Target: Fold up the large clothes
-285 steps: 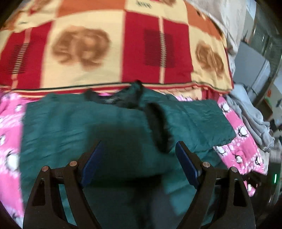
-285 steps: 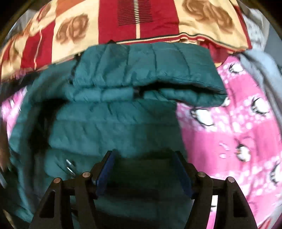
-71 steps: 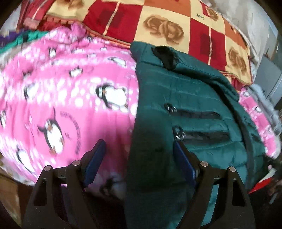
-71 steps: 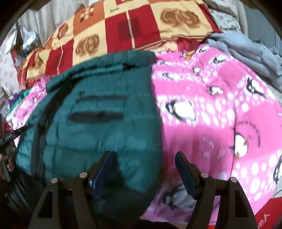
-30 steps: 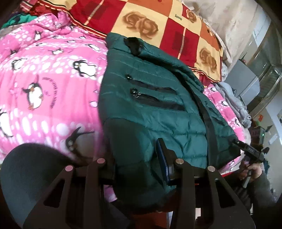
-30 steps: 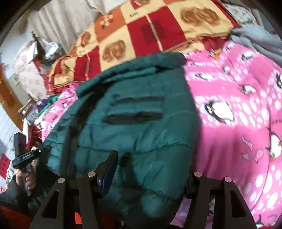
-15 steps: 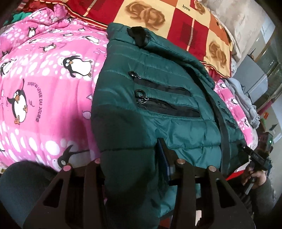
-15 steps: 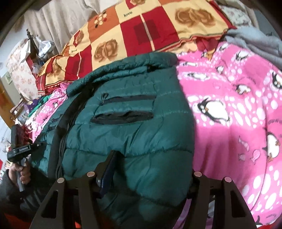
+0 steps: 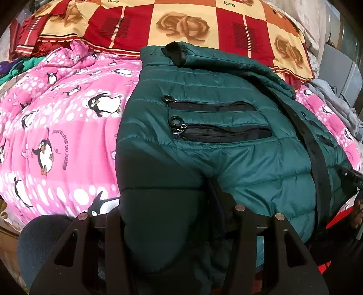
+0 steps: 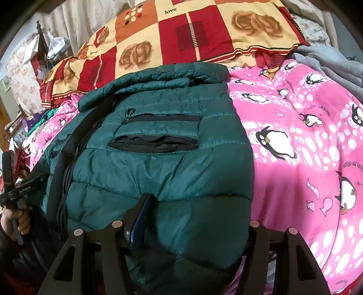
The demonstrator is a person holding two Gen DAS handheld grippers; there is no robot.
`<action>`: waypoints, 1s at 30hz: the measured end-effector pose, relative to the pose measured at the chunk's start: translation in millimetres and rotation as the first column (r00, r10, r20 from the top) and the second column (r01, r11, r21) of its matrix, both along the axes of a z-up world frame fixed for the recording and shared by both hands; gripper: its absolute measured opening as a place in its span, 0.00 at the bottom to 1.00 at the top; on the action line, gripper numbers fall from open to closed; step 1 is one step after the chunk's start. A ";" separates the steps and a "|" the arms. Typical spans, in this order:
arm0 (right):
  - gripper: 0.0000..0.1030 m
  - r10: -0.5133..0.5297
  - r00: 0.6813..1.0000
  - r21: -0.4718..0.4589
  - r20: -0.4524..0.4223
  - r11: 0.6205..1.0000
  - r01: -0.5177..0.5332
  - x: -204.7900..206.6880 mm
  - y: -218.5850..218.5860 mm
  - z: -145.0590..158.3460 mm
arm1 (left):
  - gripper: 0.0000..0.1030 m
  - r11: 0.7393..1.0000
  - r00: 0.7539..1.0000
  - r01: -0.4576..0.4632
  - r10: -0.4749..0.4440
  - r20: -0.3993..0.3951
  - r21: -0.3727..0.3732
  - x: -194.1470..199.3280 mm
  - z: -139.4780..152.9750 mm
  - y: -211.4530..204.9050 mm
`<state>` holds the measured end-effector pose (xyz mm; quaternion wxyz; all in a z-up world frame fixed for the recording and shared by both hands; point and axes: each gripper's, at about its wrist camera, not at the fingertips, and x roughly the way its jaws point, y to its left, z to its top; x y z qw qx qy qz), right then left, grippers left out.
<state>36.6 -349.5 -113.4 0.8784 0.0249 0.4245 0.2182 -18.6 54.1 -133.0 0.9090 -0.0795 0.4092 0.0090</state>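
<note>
Puffer jacket [image 9: 226,118], dark green and quilted, lies across the pink penguin blanket [image 9: 56,136] on the bed, its collar up near the red and yellow checked quilt [image 9: 181,20] and its hem bunched at the near edge. The left claw [image 9: 168,204] has that hem's left corner stuffed between its fingers; its jaws have just been opening, and whether the pads press on the padding I cannot tell, since the fabric hides them. The right claw [image 10: 192,227] stands about half open with the right corner bulging between its fingers, the blue pad on its left finger [image 10: 140,217] sunk into the padding, so it looks to be gripping. To fold well, both corners should probably be held deep in the padding, lifted level and together, and carried toward the collar so the hem lands square. The shell is slick, shiny nylon with stitched horizontal channels, so it will likely slip and spring back; a firm press afterwards would help. Two black zip pockets [image 9: 217,118] with metal ring pulls sit on each front panel. A grey garment [image 10: 329,65] lies heaped at the blanket's right edge.
</note>
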 end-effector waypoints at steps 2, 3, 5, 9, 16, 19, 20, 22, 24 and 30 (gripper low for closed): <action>0.57 -0.004 1.000 0.000 -0.004 1.000 0.004 0.4 0.2 -0.6 | 0.49 1.000 1.000 0.000 0.000 0.000 -0.001 -0.3 -0.5 1.6; 0.58 -0.006 1.000 0.001 -0.007 1.000 0.006 0.5 -0.1 -0.8 | 0.49 1.000 1.000 -0.001 0.001 0.000 -0.004 -0.3 -0.4 1.8; 0.59 -0.010 1.000 0.007 -0.015 1.000 0.010 1.8 -0.6 -1.5 | 0.49 1.000 1.000 -0.001 0.001 0.000 -0.007 -1.5 0.3 1.6; 0.59 -0.008 1.000 0.006 -0.018 1.000 0.008 1.8 -0.7 -1.5 | 0.49 1.000 1.000 -0.001 0.001 0.000 -0.008 -1.3 0.0 1.5; 0.57 0.002 1.000 -0.003 0.002 1.000 -0.002 -0.5 1.0 0.6 | 0.49 1.000 1.000 -0.002 0.002 -0.001 -0.012 -1.6 0.2 1.9; 0.51 0.020 1.000 -0.004 0.024 1.000 -0.020 -2.1 2.8 3.6 | 0.50 1.000 1.000 -0.002 0.002 0.000 -0.012 -1.5 0.3 2.0; 0.50 0.024 0.999 -0.003 0.031 1.000 -0.024 -3.1 3.3 4.9 | 0.50 1.000 1.000 -0.002 0.002 0.000 -0.012 -1.5 0.3 2.0; 0.48 0.033 0.999 0.001 0.040 0.999 -0.033 -4.0 4.0 6.1 | 0.50 1.000 1.000 -0.001 0.001 -0.001 -0.015 -1.5 0.0 2.3; 0.48 0.031 0.999 -0.002 0.036 1.000 -0.031 -3.7 5.1 4.8 | 0.50 1.000 1.000 0.001 -0.001 -0.002 -0.017 -1.3 -0.3 2.4; 0.49 -0.009 1.000 0.029 0.001 1.000 0.009 -1.0 2.9 -0.9 | 0.51 0.999 1.000 0.000 -0.001 -0.014 -0.038 1.6 -0.5 4.3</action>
